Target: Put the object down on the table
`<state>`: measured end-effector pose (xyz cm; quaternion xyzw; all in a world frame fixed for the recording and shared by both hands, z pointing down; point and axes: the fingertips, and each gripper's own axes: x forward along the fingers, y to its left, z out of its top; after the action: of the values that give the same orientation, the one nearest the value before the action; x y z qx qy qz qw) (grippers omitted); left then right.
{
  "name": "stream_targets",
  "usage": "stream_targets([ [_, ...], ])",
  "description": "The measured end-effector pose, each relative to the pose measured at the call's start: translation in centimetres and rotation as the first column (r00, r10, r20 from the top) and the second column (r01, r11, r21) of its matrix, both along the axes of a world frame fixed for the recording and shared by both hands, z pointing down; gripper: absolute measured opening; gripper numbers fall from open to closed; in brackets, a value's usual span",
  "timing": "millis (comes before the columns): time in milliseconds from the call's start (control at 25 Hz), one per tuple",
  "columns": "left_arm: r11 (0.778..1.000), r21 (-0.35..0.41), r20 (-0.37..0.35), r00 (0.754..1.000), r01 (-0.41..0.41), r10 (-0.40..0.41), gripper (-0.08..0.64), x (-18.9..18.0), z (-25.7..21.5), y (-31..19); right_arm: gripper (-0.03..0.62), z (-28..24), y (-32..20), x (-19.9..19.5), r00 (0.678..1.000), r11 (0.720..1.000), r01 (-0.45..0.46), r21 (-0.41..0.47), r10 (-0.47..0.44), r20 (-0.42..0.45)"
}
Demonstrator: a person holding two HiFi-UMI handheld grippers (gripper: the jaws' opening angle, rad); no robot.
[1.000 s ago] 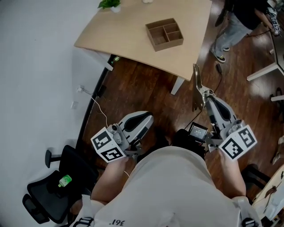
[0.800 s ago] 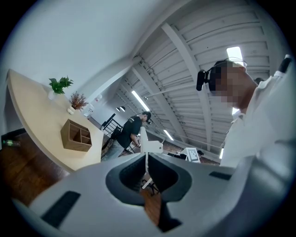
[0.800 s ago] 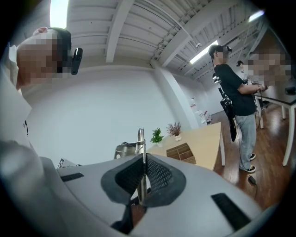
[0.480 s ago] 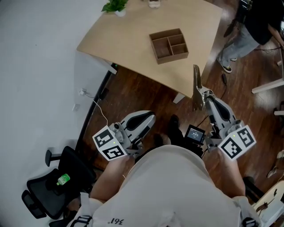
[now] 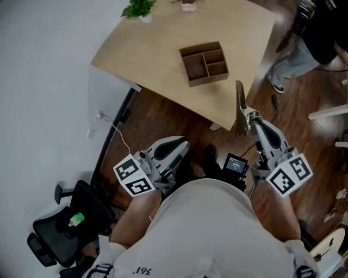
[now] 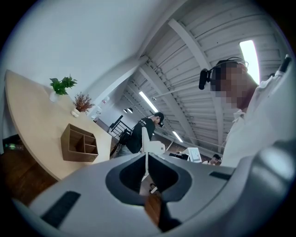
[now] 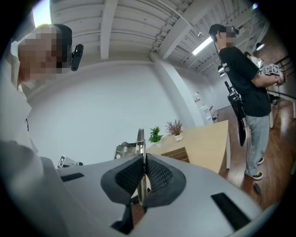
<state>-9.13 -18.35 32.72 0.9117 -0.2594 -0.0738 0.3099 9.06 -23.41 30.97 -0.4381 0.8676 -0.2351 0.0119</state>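
Since the earlier frames the pale wooden surface (image 5: 157,49) has drawn nearer in the head view, and the compartment box (image 5: 204,64) on it now sits lower in the picture. Both grippers are held out low over the dark wood floor (image 5: 163,114). A bystander (image 5: 315,38) stands at the far right, and a black office chair (image 5: 65,228) is at the near left. The left gripper (image 5: 182,145) has its jaws together with nothing between them. The right gripper (image 5: 246,118) has its jaws closed on a thin flat metal object (image 5: 239,103). The object stands upright on edge in the air, just beside the near right corner of the surface. A small potted plant (image 5: 138,7) sits at the far edge.
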Motion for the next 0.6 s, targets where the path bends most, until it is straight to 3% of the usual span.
stream_targets([
  [600, 0.999, 0.033, 0.026, 1.000, -0.018, 0.017, 0.015, -2.7, 1.5, -6.1, 0.006, 0.7, -4.6, -3.2, 0.995, 0.996, -0.074, 0.044, 0.077, -0.061],
])
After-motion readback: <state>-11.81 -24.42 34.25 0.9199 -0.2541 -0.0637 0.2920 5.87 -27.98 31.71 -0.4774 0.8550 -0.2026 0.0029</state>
